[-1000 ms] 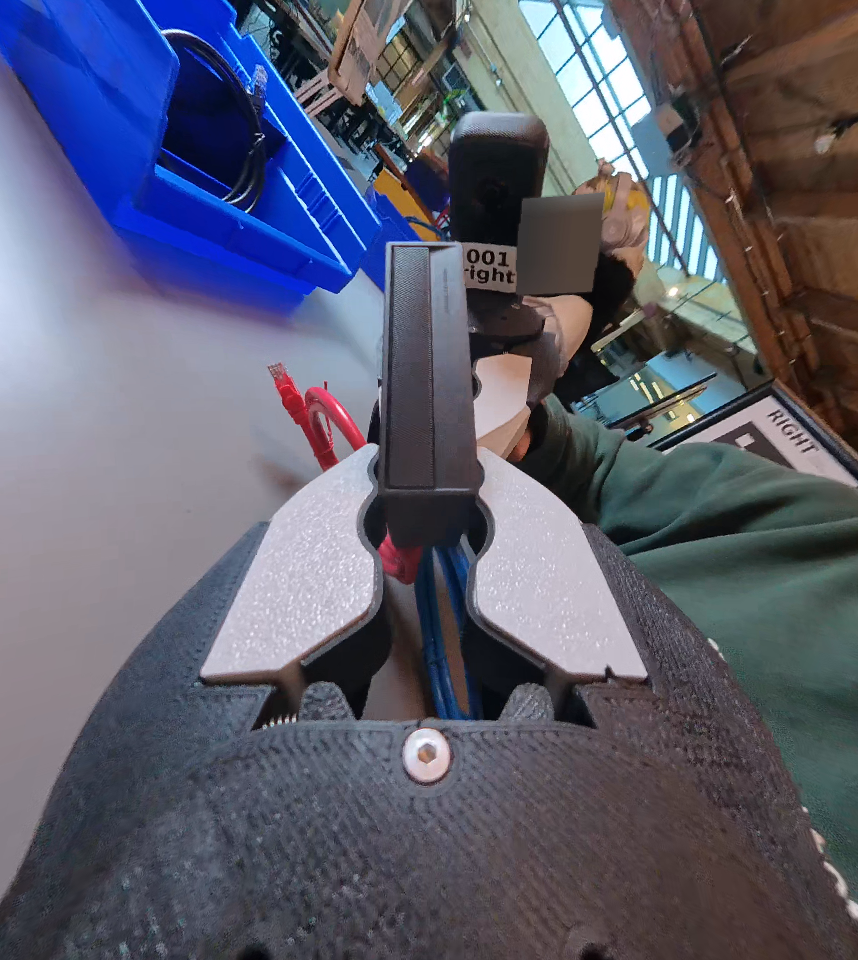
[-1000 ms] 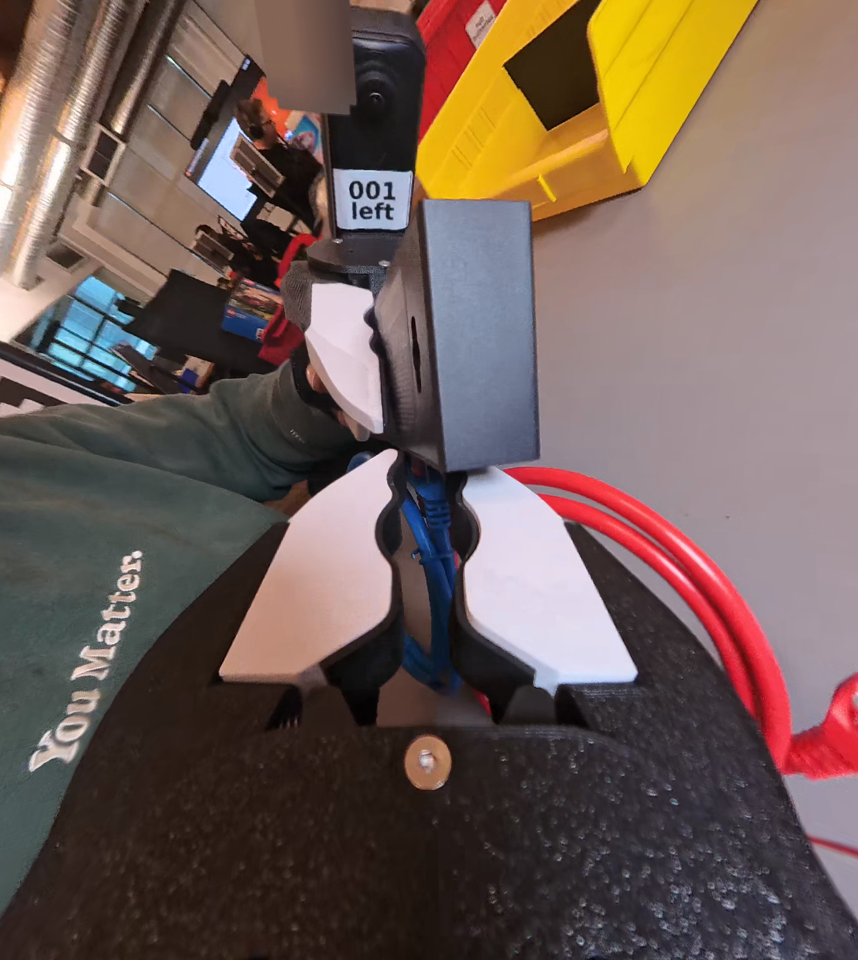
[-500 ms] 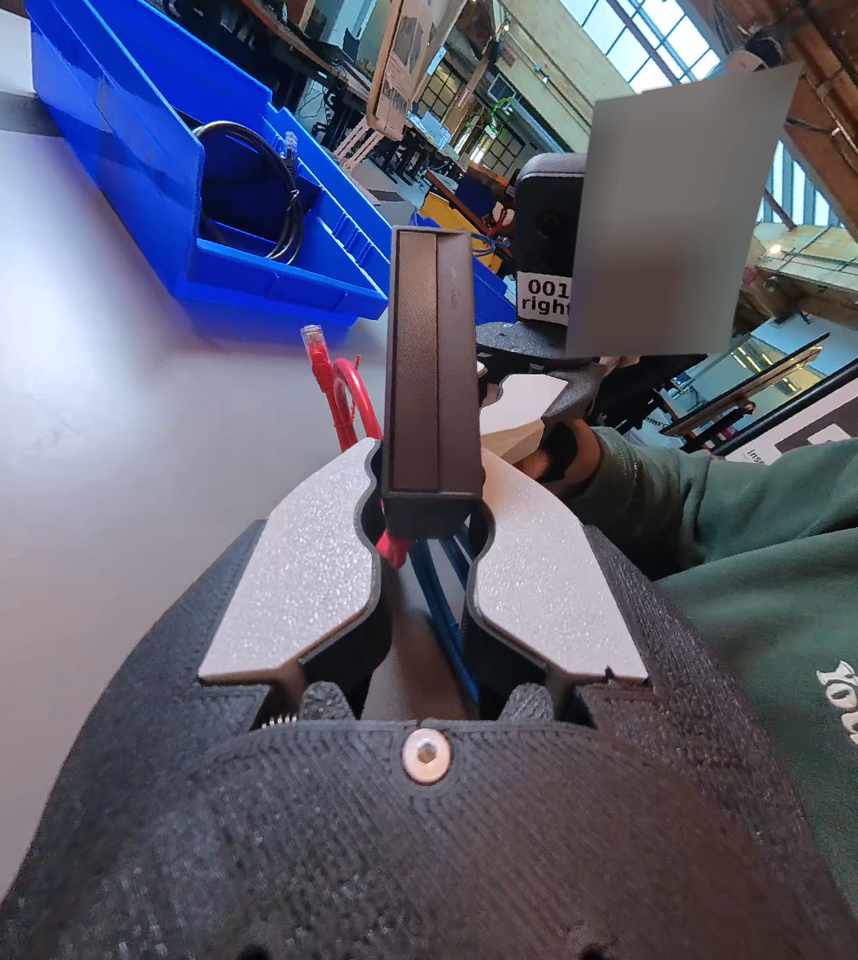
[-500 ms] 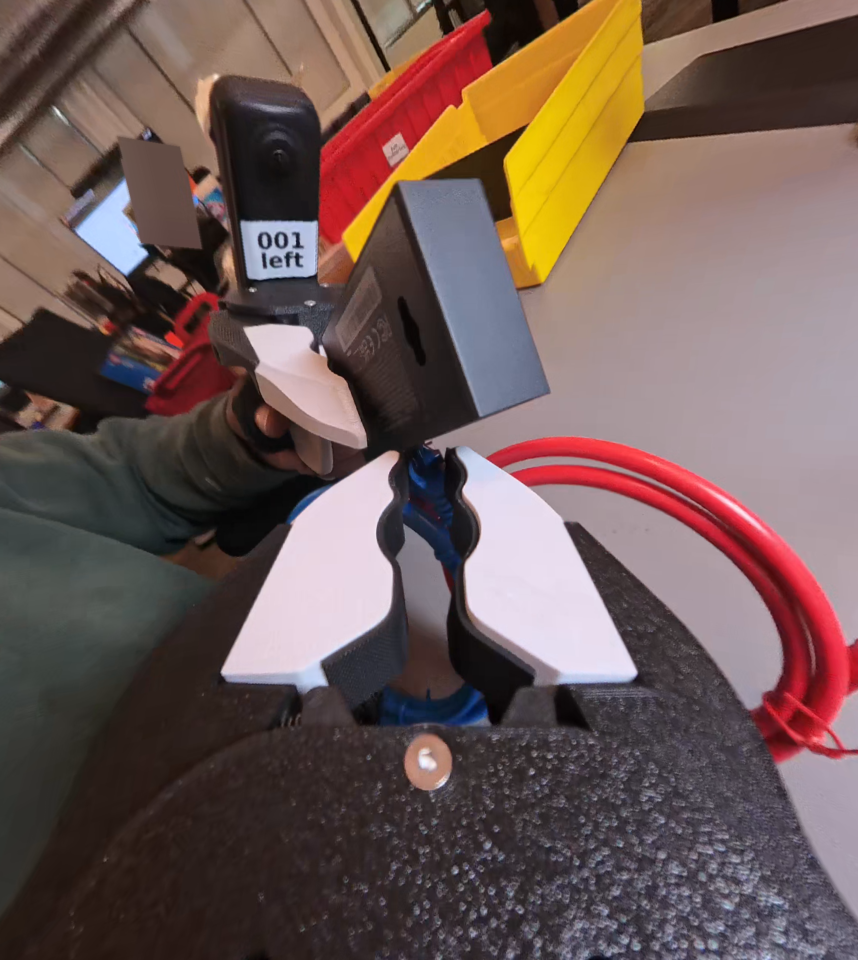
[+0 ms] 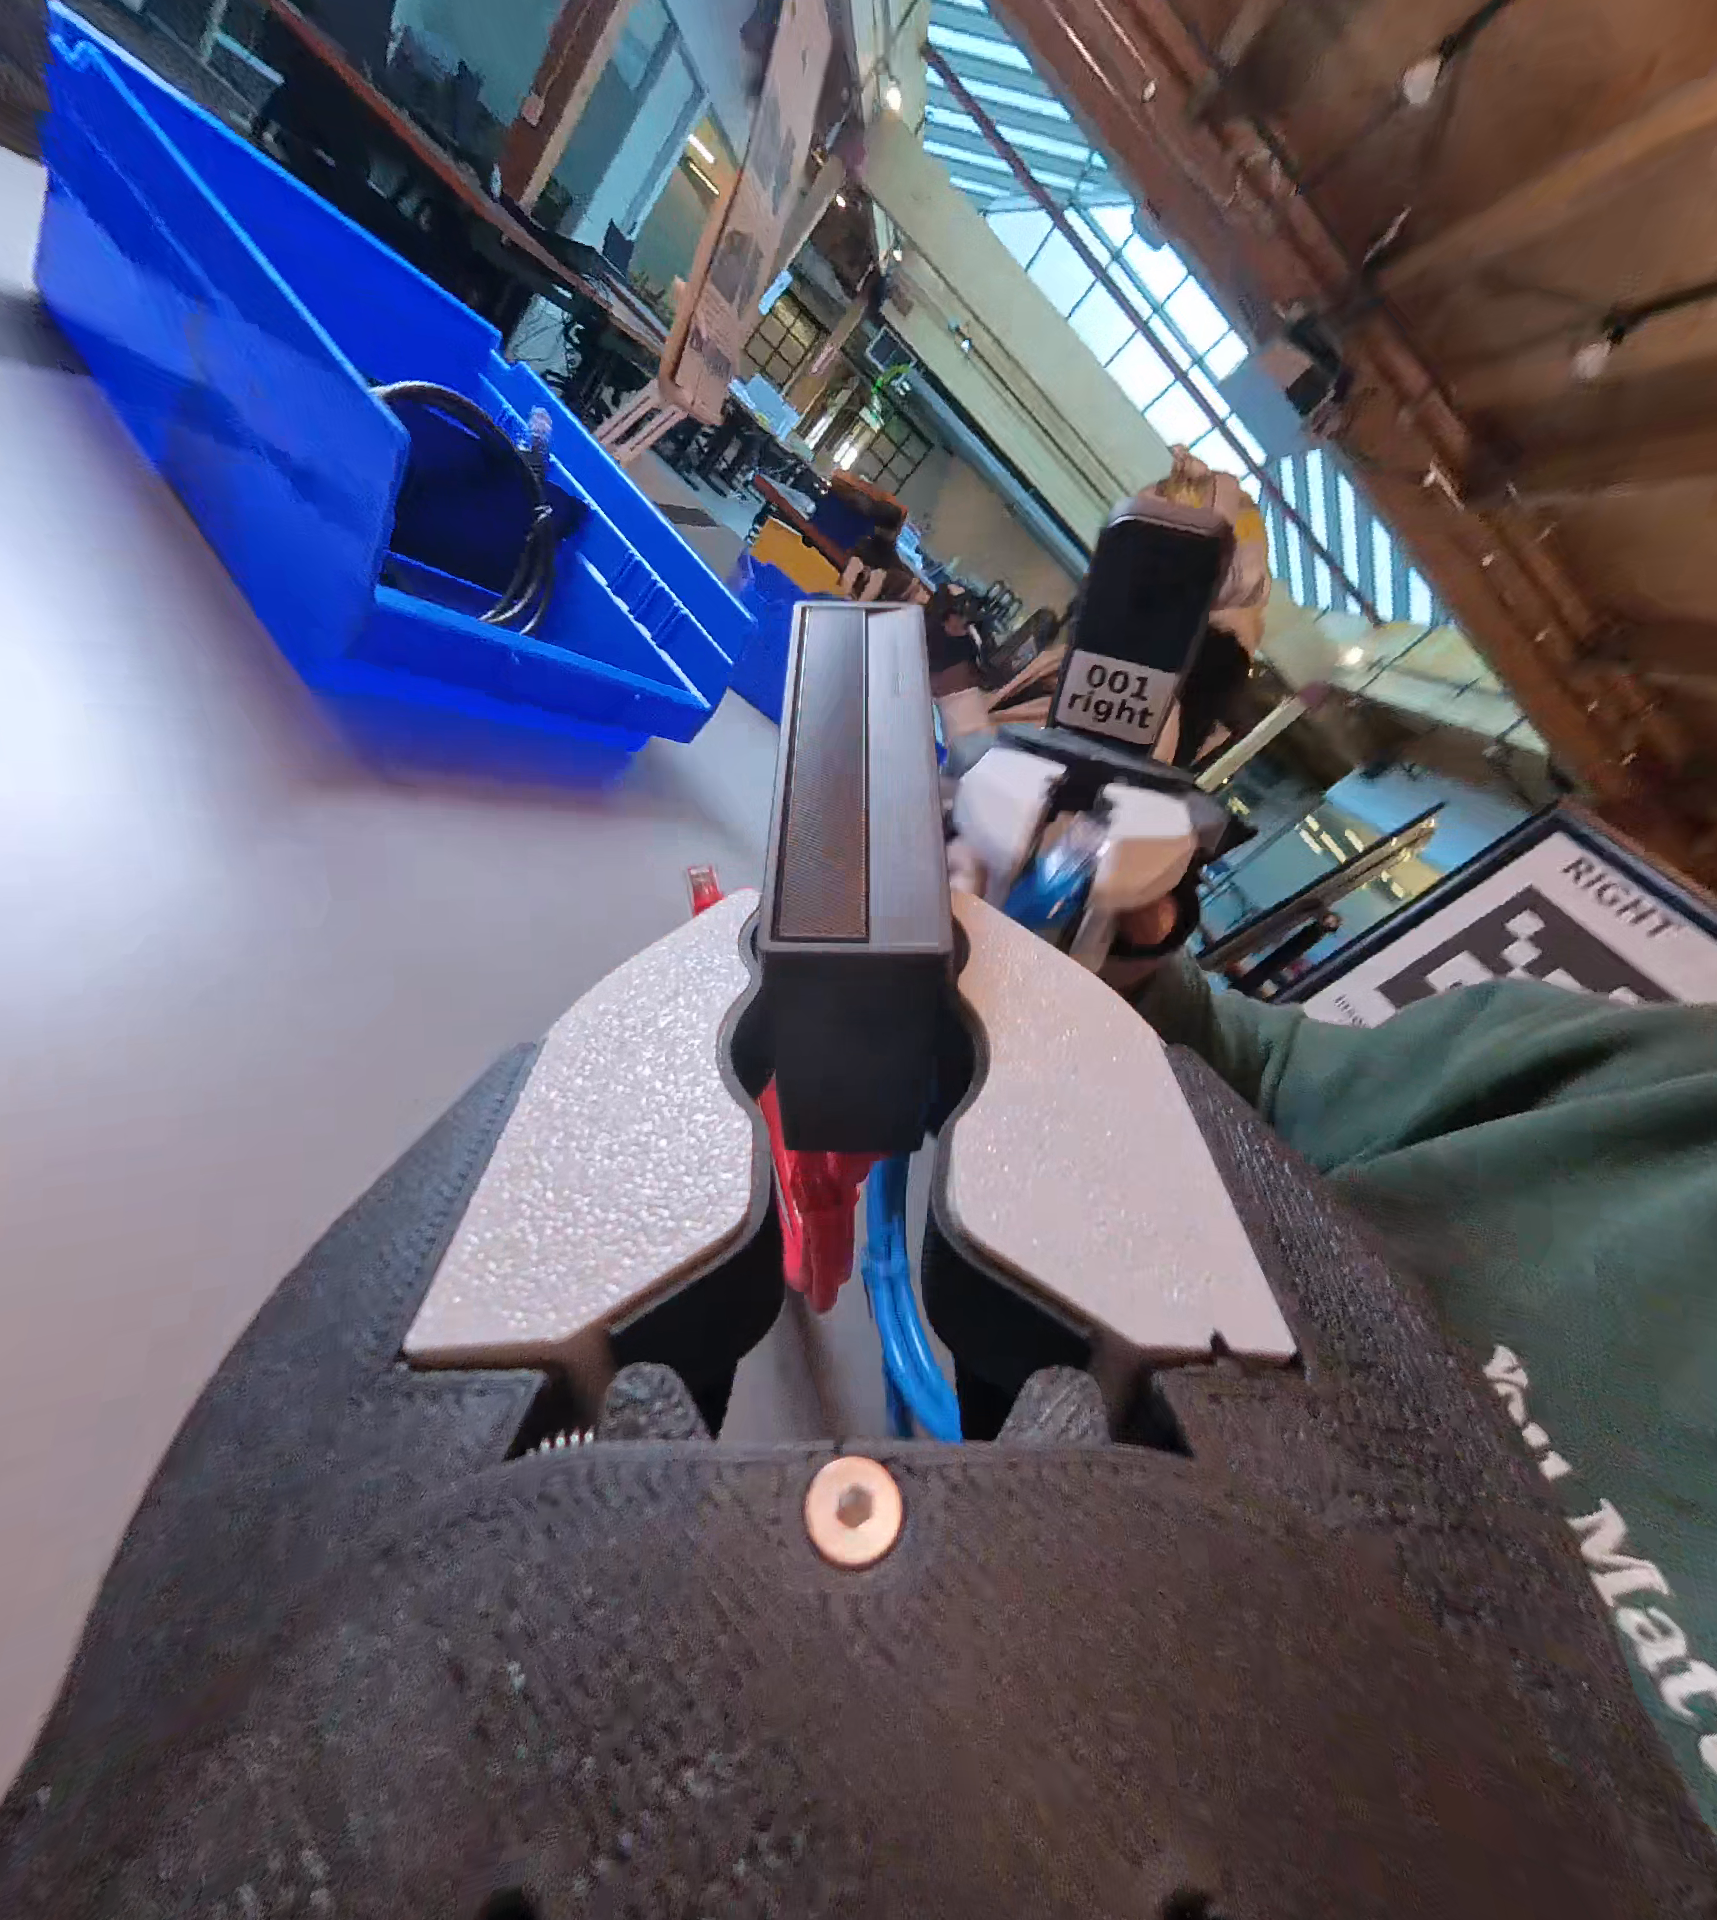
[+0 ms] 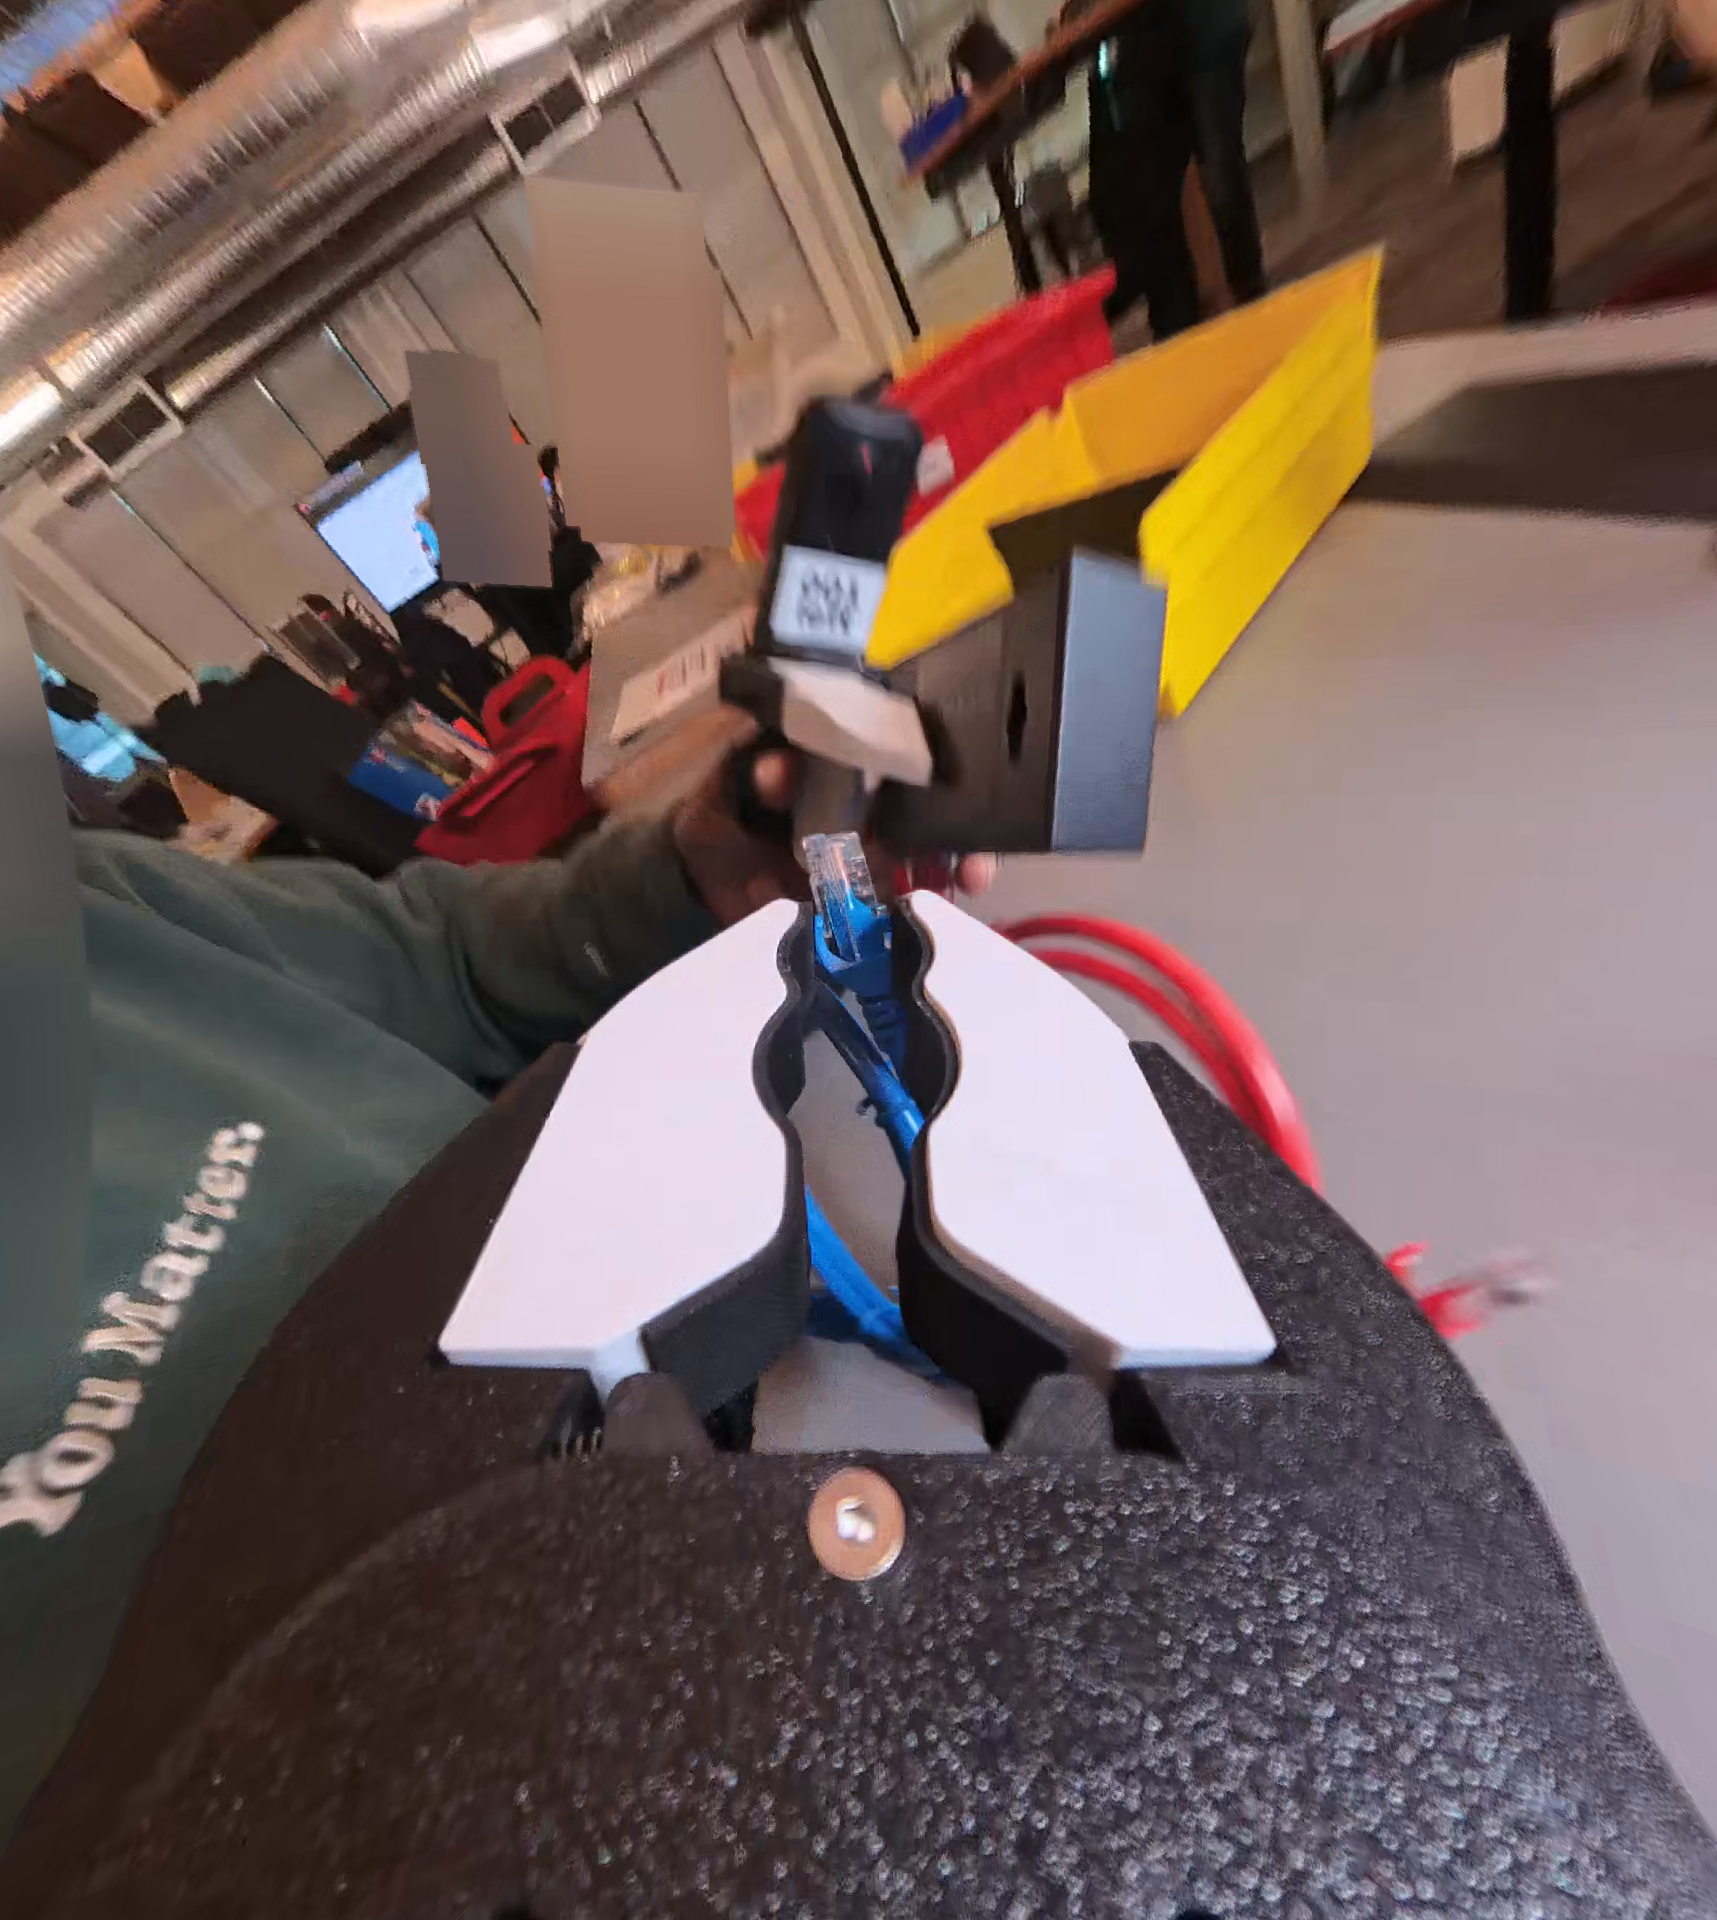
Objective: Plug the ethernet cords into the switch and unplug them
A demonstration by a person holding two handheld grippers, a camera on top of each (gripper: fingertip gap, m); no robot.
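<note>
My left gripper (image 5: 854,935) is shut on the black switch (image 5: 854,790) and holds it up above the grey table. A red ethernet plug (image 5: 818,1205) sits in the switch's near end, with a blue cord (image 5: 901,1309) running beside it. My right gripper (image 6: 849,914) is shut on the blue ethernet plug (image 6: 838,894), whose clear tip is free in the air just short of the switch (image 6: 1041,717). The right gripper also shows in the left wrist view (image 5: 1072,831), to the right of the switch. The left gripper shows in the right wrist view (image 6: 854,727).
A blue bin (image 5: 314,468) with a black cable stands on the table at the left. A yellow bin (image 6: 1228,457) and a red bin (image 6: 999,343) stand at the far side. The red cord loops (image 6: 1197,1029) lie on the table (image 6: 1508,935) at the right. A green sleeve (image 5: 1560,1195) is close by. Some 7 cm of space lies between my two pairs of fingers.
The blue plug has come out of the switch and my right gripper has drawn back with it. The left gripper has tilted and lifted the switch away.
</note>
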